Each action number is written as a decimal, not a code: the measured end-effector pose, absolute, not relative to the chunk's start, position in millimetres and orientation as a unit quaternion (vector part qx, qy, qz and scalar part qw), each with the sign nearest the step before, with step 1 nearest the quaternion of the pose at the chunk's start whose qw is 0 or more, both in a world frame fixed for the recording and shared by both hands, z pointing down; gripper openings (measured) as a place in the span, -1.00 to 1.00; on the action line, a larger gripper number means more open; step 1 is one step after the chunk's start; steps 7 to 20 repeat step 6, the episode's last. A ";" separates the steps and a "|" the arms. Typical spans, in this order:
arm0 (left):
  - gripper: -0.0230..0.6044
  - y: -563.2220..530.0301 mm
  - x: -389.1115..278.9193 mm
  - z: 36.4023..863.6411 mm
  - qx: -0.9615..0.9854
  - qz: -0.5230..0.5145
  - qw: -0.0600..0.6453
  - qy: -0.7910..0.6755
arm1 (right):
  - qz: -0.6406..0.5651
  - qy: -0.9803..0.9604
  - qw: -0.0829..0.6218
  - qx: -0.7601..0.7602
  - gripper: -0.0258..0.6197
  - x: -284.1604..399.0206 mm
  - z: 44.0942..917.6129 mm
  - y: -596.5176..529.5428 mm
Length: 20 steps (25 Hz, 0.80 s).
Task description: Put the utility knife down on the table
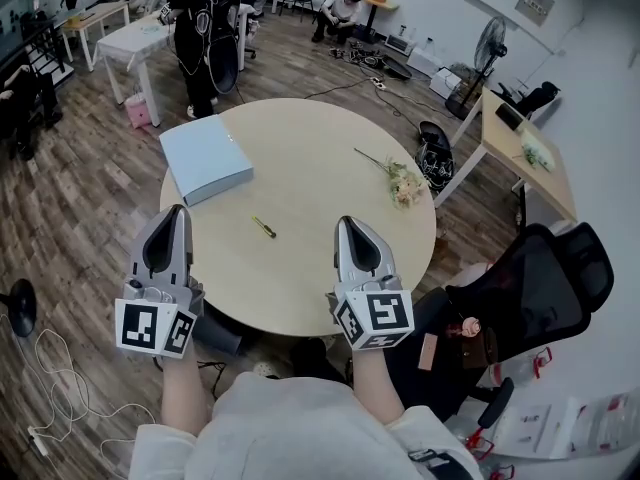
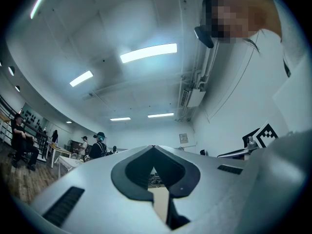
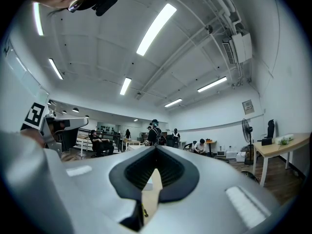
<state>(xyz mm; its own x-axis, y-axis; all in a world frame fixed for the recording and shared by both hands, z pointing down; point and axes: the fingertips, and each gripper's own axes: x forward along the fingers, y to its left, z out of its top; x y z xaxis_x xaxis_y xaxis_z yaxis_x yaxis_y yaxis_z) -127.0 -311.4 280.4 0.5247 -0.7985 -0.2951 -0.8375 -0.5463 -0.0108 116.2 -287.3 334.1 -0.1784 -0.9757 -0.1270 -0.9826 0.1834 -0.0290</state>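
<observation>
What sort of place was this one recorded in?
Probably an open office or lab workspace: a round table, a wall-side desk, a black office chair and a standing fan on wood-plank flooring.

On the round table (image 1: 310, 143), a pale blue box (image 1: 205, 158) blocks the 10 o'clock side and flowers (image 1: 403, 184) the 2 o'clock edge; the rest lies open, bar a utility knife (image 1: 263, 227) near centre.
</observation>
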 end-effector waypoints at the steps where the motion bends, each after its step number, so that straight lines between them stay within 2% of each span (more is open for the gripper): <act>1: -0.90 -311.4 -126.2 280.2 -0.870 0.129 0.076 0.470 | 0.030 0.767 0.059 -0.638 -0.89 116.9 333.8 -287.0; 20: -0.90 -313.8 -122.5 279.0 -0.870 0.131 0.075 0.469 | 0.027 0.766 0.065 -0.639 -0.89 120.6 333.0 -287.5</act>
